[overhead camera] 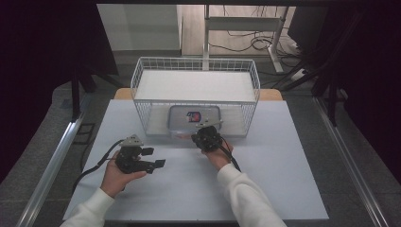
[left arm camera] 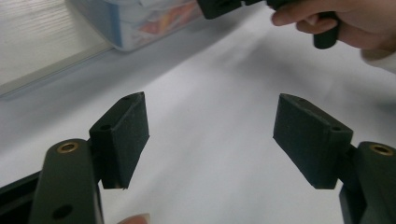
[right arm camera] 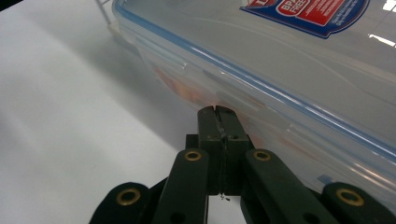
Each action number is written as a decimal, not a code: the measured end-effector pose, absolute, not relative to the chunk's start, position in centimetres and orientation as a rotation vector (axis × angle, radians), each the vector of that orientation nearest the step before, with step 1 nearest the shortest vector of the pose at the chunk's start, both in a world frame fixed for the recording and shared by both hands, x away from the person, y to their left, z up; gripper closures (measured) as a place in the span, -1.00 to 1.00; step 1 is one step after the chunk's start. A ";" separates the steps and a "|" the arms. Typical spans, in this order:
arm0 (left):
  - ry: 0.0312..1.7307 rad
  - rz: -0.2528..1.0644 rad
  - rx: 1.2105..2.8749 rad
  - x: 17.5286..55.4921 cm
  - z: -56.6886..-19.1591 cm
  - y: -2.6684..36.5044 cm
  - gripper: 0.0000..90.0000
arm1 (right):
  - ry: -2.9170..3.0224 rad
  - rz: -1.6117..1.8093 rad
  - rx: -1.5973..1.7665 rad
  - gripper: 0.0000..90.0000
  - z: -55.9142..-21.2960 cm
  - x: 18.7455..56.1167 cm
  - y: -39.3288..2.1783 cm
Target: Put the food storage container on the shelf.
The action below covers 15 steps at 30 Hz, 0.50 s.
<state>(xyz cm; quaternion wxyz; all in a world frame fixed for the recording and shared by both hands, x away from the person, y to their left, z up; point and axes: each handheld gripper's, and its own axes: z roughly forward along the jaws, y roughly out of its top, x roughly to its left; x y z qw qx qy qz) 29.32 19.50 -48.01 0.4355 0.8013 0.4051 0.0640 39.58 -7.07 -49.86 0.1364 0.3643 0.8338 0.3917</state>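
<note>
Box (right arm camera: 280, 60) edge under right gripper (right arm camera: 218, 109) hidden; jaws together | left gripper (left arm camera: 212, 135) apart

Free room and obstacles. The worktop (overhead camera: 265, 189) lies bare between the two hands and out to its side edges, giving open passage there. At its far edge a wire basket (overhead camera: 142, 80) stands as a barrier; a clear lidded box (overhead camera: 182, 118) sits at the basket's front, with the closed right gripper (overhead camera: 206, 138) up against its near side wall. The left gripper (overhead camera: 153, 158), fingers (left arm camera: 310, 137) apart, holds nothing between them.
</note>
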 end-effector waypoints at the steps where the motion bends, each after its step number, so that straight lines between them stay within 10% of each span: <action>1: 1.009 0.158 1.992 29.3 -48.0 19.5 -0.41 | 2.410 1.130 1.059 0.98 -49.9 39.9 -7.0; 15: 1.006 0.153 1.995 29.4 -48.0 19.5 -0.41 | 2.371 1.085 1.100 0.98 -49.7 42.4 -6.4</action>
